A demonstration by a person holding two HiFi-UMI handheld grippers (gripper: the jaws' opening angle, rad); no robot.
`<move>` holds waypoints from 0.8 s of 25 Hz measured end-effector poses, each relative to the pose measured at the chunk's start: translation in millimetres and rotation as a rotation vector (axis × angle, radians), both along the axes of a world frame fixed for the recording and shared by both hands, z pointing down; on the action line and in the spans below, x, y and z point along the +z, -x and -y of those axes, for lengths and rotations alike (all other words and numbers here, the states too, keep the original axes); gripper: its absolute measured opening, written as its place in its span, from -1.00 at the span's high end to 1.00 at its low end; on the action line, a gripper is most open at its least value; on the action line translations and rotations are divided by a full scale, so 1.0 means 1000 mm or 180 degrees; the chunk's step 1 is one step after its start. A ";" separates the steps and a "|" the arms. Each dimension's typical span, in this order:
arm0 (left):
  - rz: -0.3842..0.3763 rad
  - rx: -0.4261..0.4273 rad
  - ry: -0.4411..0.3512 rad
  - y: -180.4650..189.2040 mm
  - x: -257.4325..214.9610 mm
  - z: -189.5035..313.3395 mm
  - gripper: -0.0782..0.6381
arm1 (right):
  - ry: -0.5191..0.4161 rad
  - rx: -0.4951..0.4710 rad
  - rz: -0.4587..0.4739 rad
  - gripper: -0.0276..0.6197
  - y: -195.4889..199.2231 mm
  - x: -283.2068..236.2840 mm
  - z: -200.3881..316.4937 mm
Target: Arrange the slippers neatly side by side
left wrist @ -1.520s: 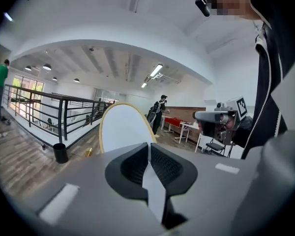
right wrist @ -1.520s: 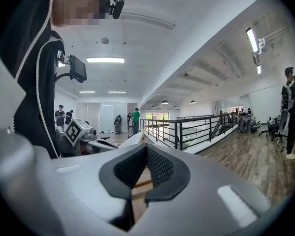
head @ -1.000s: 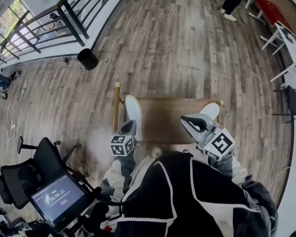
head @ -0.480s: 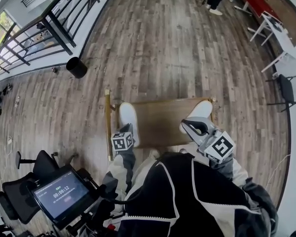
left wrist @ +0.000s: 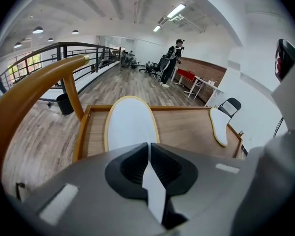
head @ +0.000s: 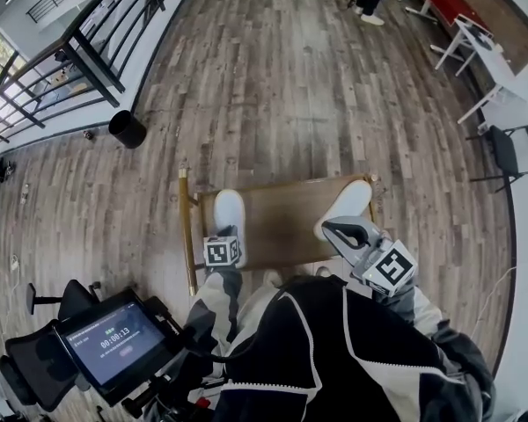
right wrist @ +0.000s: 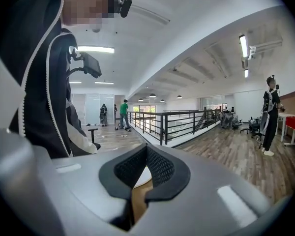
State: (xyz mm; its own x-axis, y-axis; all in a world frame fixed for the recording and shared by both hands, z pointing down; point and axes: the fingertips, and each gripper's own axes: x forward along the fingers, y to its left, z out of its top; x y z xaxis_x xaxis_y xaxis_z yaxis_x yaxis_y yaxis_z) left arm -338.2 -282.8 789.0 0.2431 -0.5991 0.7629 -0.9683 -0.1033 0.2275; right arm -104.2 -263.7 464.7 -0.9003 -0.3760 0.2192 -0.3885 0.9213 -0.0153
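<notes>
Your left gripper (left wrist: 148,154) has its jaws pinched onto the near end of the left white oval slipper with the tan rim (left wrist: 130,124). White fills the slot between them. Your right gripper (right wrist: 146,161) has its jaws drawn nearly together on the near end of the matching right white slipper (head: 352,200). A white-and-tan sliver shows in the slot, with wood colour below it.

Both slippers lie flat on the low brown wooden table with the raised edge (head: 282,218). The left one is near the table's left edge and the right one is at the far right corner. They are well apart, with bare tabletop between them. In the head view both point away from you, and the right one is angled outward.

A curved light-wood rail (left wrist: 34,90) runs just beside the left slipper, along the table's left side, close to your left gripper's flank.

Further out on the plank floor:
- A black round bin (head: 126,128) stands to the far left, near the black metal railing (head: 88,60).
- A black chair (head: 515,152) and a white table (head: 475,51) are off to the right.
- A person in dark clothes (left wrist: 173,63) stands well beyond the table.
- A tablet screen on a stand (head: 110,345) sits at your left hip, behind the grippers.
</notes>
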 end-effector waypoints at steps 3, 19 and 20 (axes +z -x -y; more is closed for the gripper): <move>-0.0016 -0.0025 0.0024 0.000 0.001 0.000 0.70 | -0.0007 0.0007 -0.0001 0.90 -0.002 -0.002 -0.001; -0.0131 -0.0104 -0.0800 -0.002 -0.077 0.015 0.42 | 0.0065 0.0055 0.0098 0.90 0.002 0.014 0.013; -0.0156 -0.0049 -0.0994 -0.011 -0.098 0.013 0.44 | 0.0053 0.0050 0.0105 0.90 0.002 0.012 0.014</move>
State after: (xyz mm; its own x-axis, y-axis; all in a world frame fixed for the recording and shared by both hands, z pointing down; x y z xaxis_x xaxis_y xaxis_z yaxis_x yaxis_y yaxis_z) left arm -327.5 -295.8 691.5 0.2642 -0.8064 0.5291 -0.9589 -0.1608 0.2337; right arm -106.6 -277.3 477.0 -0.9012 -0.3866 0.1958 -0.4019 0.9147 -0.0436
